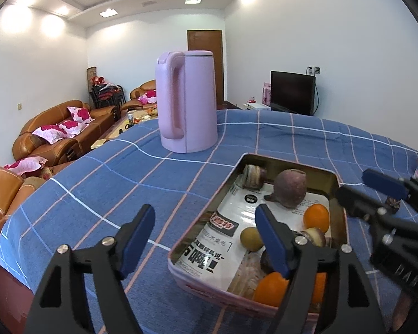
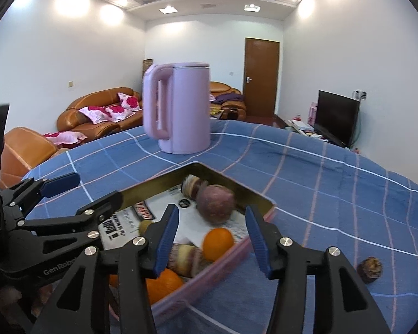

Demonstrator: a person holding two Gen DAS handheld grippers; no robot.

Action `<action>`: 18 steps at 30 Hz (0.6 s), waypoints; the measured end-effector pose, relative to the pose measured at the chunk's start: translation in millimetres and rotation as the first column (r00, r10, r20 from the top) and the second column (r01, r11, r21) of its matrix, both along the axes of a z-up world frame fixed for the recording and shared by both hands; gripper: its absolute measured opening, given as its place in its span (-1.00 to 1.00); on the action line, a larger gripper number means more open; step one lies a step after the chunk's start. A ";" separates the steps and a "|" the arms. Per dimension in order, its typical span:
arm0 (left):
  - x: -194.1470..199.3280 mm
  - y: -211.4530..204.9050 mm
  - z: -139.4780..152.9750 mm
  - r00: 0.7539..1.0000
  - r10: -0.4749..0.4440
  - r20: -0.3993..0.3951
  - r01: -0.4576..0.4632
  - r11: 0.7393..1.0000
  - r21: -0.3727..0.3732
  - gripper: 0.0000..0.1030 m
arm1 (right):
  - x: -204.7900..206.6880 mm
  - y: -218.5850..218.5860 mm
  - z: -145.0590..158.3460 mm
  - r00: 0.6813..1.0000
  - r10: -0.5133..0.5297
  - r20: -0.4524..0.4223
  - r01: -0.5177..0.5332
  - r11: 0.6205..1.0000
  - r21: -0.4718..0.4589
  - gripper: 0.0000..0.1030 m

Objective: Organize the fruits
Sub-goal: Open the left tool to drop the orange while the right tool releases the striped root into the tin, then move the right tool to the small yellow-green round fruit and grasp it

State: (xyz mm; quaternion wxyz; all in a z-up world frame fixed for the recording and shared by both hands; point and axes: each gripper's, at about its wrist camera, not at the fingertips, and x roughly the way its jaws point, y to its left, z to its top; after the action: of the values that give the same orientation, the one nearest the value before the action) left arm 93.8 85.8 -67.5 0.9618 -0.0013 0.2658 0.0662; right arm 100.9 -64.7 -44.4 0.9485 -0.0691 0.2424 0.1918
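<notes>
A pink tray [image 1: 209, 285] lined with printed paper sits on the blue checked cloth. It holds a large purple fruit [image 1: 290, 188], oranges [image 1: 316, 217], a yellow-green fruit [image 1: 250, 238] and striped brown pieces [image 1: 253, 176]. My left gripper [image 1: 206, 239] is open and empty, straddling the tray's left wall. My right gripper [image 2: 212, 239] is open and empty above the tray's right wall [image 2: 223, 258], over an orange [image 2: 218, 243]. One small brown fruit [image 2: 371, 269] lies on the cloth right of the tray.
A tall pink kettle [image 1: 186, 101] stands on the cloth behind the tray. The table's edge curves round at the left and the back. Brown sofas [image 1: 55, 130] and a TV [image 1: 292, 92] stand beyond it. The right gripper shows at the right in the left wrist view [image 1: 370, 192].
</notes>
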 end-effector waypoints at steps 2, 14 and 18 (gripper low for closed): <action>-0.3 -0.2 0.2 1.000 0.003 -0.002 -0.003 1.000 -0.002 0.48 | 0.1 -9.7 1.0 1.000 -0.029 0.003 0.029 1.000 -0.010 0.01; 3.9 -7.7 0.0 1.000 -0.013 -0.014 0.013 1.000 -0.029 0.48 | 28.9 -87.3 -14.0 0.967 -0.222 -0.125 0.217 0.975 -0.048 0.01; 2.5 -14.5 4.4 1.000 -0.031 -0.005 0.030 0.999 -0.015 0.48 | 44.3 -83.9 -23.4 0.964 -0.188 -0.188 0.185 0.982 -0.035 0.01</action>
State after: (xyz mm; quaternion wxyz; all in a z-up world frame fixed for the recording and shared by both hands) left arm 96.3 71.3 -63.1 0.9619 -0.0044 0.2688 0.0495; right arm 145.3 -148.7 -67.8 0.9341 -0.0353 0.3393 0.1053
